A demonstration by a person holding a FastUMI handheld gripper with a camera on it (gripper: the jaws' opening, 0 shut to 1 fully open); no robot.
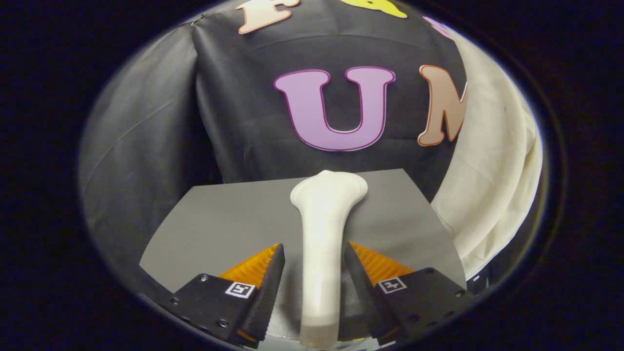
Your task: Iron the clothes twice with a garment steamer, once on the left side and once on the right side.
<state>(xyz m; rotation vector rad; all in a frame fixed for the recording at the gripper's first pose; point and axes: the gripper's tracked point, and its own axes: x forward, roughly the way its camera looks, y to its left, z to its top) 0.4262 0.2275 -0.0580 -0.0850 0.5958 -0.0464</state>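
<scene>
Steamer [324,229] between tongs [314,265], white garment [492,185]

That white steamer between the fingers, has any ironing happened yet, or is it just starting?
Done: the steamer sits between the fingers, which appear to grip its handle. In hand: it is held over the grey table. Left: its head is apart from the white garment hanging alongside, so both passes seemingly remain.

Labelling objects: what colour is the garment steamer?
White, plain, in the gripper view: garment steamer lies between the claw fingers.
</scene>
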